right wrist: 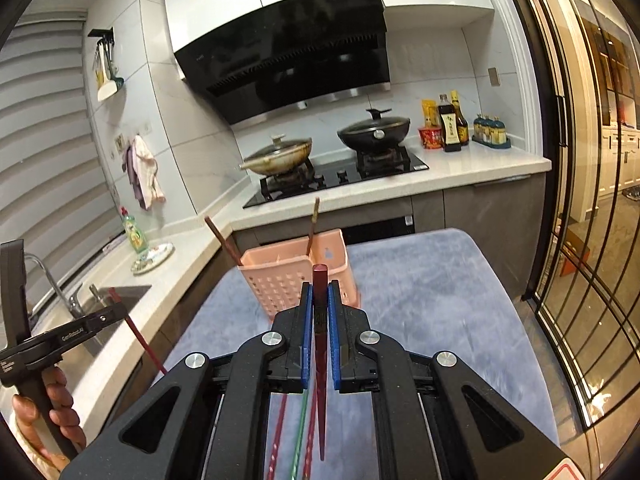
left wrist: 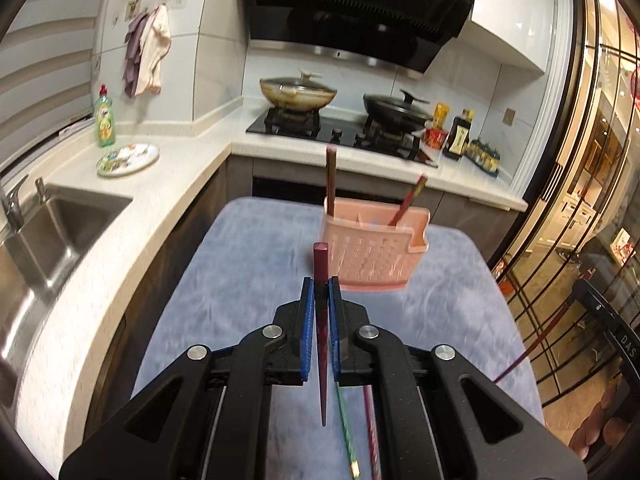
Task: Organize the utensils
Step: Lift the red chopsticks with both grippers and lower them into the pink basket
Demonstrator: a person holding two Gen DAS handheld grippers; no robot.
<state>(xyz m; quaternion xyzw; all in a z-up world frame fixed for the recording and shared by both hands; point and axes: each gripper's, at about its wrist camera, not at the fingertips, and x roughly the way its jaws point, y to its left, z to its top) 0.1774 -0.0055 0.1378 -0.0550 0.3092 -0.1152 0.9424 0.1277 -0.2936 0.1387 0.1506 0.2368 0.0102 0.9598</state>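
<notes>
Kitchen | blue cloth [left wrist: 248,264] | pink caddy [left wrist: 374,254] | 2 woks

A: What can't you make out?

B: Loose chopsticks [left wrist: 346,428] on the bench run under the left gripper [left wrist: 320,292] and off the frame's bottom edge.

A: And the pink holder [left wrist: 370,254]?

B: Motion-blurred; its compartments hide both standing chopsticks' lower ends.
</notes>
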